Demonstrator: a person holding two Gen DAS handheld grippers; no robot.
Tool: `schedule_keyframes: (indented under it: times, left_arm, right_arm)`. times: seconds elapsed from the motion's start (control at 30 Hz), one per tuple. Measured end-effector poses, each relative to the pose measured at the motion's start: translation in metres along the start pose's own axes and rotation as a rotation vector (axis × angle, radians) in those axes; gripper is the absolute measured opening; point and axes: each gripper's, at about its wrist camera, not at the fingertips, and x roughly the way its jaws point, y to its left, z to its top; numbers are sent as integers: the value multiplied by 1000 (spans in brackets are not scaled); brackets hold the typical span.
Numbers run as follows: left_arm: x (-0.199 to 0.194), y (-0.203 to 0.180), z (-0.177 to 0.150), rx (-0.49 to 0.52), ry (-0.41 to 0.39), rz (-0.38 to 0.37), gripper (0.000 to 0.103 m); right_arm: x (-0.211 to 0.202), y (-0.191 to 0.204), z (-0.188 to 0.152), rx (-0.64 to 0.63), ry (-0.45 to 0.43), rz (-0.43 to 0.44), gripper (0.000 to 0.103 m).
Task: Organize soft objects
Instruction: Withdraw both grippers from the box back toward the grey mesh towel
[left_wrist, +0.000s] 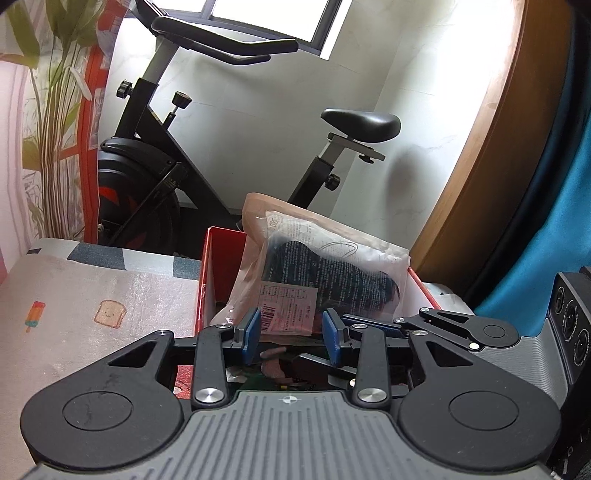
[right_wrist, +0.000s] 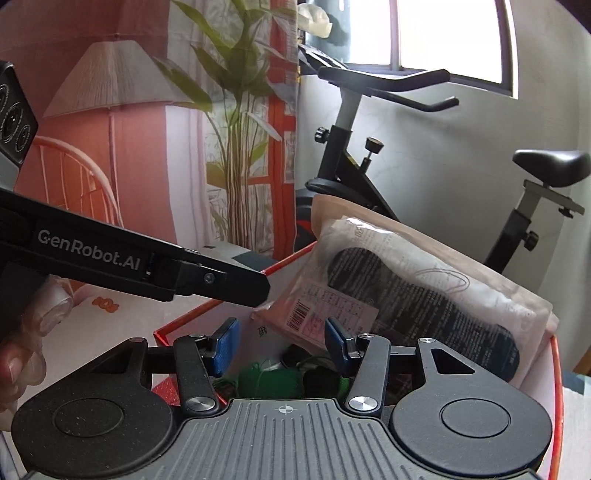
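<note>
A clear plastic packet of black insoles (left_wrist: 332, 273) leans upright inside a red box (left_wrist: 205, 280); a tan packet (left_wrist: 255, 221) stands behind it. My left gripper (left_wrist: 293, 334) is open, its blue pads either side of the packet's lower edge, not closed on it. In the right wrist view the same insole packet (right_wrist: 417, 295) leans in the red box (right_wrist: 556, 369). My right gripper (right_wrist: 282, 345) is open over the box, just below the packet's barcode corner. The left gripper's black body (right_wrist: 147, 266) reaches in from the left. Green and black soft items (right_wrist: 266, 380) lie at the box bottom.
The box sits on a patterned cloth (left_wrist: 92, 302) with toast and ice-lolly prints. An exercise bike (left_wrist: 177, 147) stands behind it by the white wall. A wooden round edge (left_wrist: 480, 166) and blue fabric (left_wrist: 554, 240) are at the right. A gloved hand (right_wrist: 26, 332) holds the left gripper.
</note>
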Motion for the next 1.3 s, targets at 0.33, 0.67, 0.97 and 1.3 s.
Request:
schedule_keyframes:
  times: [0.33, 0.67, 0.97, 1.3]
  left_arm:
    - [-23, -12, -3, 32, -9, 59, 63]
    - [-58, -30, -15, 61, -42, 165, 103]
    - [-82, -41, -39, 70, -51, 203, 103]
    - [-108, -57, -86, 88, -61, 230, 103]
  right_arm:
    - [-32, -16, -5, 54, 7, -108, 82]
    - [-98, -46, -26, 176, -80, -171, 103]
    - [-150, -45, -62, 232, -124, -228, 103]
    - [-180, -23, -118, 272, -107, -286, 103]
